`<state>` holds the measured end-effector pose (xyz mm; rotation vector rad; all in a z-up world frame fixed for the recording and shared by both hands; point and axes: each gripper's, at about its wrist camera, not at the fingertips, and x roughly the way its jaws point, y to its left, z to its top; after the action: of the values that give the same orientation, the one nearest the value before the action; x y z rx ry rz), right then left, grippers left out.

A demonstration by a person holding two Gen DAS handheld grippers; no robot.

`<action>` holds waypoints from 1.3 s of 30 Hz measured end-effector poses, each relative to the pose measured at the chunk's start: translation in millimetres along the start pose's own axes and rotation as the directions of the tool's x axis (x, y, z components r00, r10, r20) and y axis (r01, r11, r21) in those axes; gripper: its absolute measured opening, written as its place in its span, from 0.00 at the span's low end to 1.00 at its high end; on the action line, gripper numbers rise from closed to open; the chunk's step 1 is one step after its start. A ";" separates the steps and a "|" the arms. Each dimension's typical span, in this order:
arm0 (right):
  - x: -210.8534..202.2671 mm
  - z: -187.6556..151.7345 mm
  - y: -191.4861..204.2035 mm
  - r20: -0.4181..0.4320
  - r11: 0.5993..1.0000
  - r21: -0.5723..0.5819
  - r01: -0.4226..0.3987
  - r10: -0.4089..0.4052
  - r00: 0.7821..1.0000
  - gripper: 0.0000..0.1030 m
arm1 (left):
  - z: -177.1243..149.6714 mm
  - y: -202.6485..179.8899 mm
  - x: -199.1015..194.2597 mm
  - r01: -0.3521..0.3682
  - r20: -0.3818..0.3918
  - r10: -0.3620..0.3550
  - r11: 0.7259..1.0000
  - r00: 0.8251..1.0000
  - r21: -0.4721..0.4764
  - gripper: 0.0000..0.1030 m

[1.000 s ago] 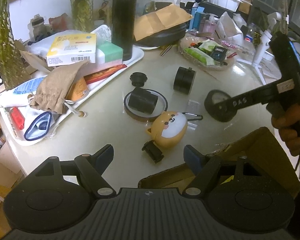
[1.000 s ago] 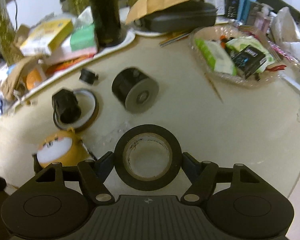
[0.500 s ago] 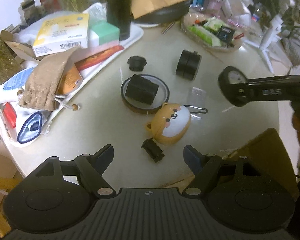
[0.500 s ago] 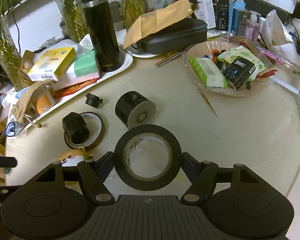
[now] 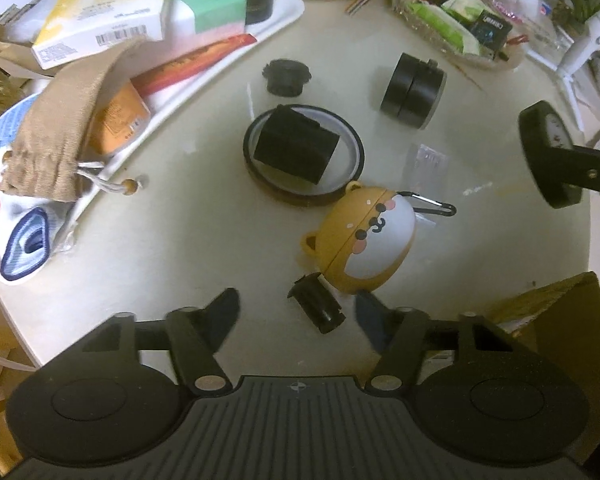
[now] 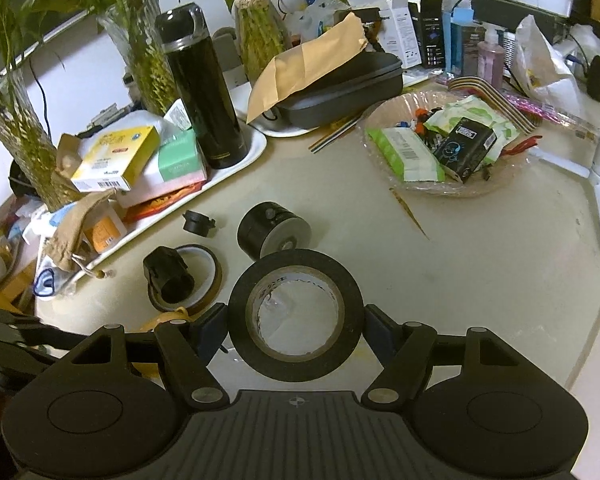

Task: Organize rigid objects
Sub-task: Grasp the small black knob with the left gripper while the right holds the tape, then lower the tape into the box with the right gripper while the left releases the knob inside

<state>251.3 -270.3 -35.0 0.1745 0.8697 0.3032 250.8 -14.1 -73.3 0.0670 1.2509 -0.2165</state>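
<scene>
Right tool [image 6: 296, 316]: closed on a black roll of tape with a brown cardboard core [image 6: 296, 316], one finger on each side of the roll, held up above the cream desk [image 6: 480, 264]. Left tool [image 5: 296, 312]: fingers spread wide, nothing between them, low over the near desk edge. Just beyond its fingertips lies a small black plastic plug [image 5: 318, 312], touching or nearly touching an orange and white dog-shaped case [image 5: 364, 236]. Farther: a black block [image 5: 296, 144] sitting inside a flat amber-rimmed tape ring [image 5: 356, 160], a black cap [image 5: 286, 76], and a short black cylinder on its side [image 5: 412, 84] to the right. White tray of boxes [image 5: 284, 12] far left
</scene>
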 end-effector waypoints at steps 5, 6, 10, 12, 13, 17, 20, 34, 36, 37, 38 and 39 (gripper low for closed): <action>-5.0 -1.9 0.9 0.011 1.000 0.005 -0.008 0.008 1.000 0.73 | 0.5 -2.2 -1.2 0.000 0.000 0.000 1.000 1.000 0.013 0.52; -5.5 -2.3 1.4 0.012 1.000 0.004 -0.009 0.009 1.000 0.73 | 0.4 -2.2 -1.6 0.012 -0.001 -0.012 1.000 1.000 0.011 0.49; -6.4 -3.2 1.5 0.013 1.000 0.004 -0.011 0.011 1.000 0.73 | -1.3 -6.4 -1.9 0.018 0.001 -0.018 1.000 1.000 0.001 0.38; -7.4 -4.0 1.9 0.016 1.000 0.005 -0.013 0.013 1.000 0.73 | -1.8 -9.9 0.0 0.008 -0.004 -0.008 1.000 1.000 0.005 0.30; -8.2 -4.5 2.2 0.018 1.000 0.005 -0.014 0.014 1.000 0.73 | -2.6 -11.7 1.2 -0.004 -0.007 0.004 1.000 1.000 0.008 0.27; -11.8 -7.4 1.2 0.023 1.000 0.008 -0.014 0.014 1.000 0.73 | -5.9 -11.8 8.2 -0.013 -0.018 0.013 1.000 1.000 0.002 0.22; -14.0 -8.5 -0.2 0.026 1.000 0.010 -0.014 0.014 1.000 0.73 | -7.5 -10.8 9.4 -0.017 -0.008 0.017 1.000 1.000 -0.004 0.20; -28.0 -15.7 7.8 0.037 0.999 0.001 -0.052 0.052 0.998 0.73 | -16.5 -6.9 -19.0 -0.027 0.108 0.028 1.000 0.994 -0.010 0.18; -33.7 -18.3 8.8 0.047 0.998 0.003 -0.059 0.059 0.997 0.73 | -19.2 -7.5 -26.6 -0.018 0.127 0.019 1.000 0.992 -0.008 0.18; -36.7 -19.9 9.3 0.052 0.998 0.004 -0.062 0.061 0.997 0.73 | -20.1 -7.5 -29.6 -0.015 0.136 0.015 1.000 0.991 -0.007 0.18; -39.6 -21.8 9.7 0.057 0.998 0.006 -0.064 0.064 0.996 0.73 | -21.5 -7.7 -33.0 -0.011 0.146 0.012 1.000 0.989 -0.007 0.18; -42.5 -23.8 9.7 0.062 0.998 0.005 -0.069 0.068 0.996 0.73 | -23.0 -7.8 -35.8 -0.008 0.154 0.009 1.000 0.988 -0.008 0.18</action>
<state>205.3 -274.6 -16.7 0.2198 0.8047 0.3570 217.2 -13.4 -46.1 0.0488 1.0969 -0.2060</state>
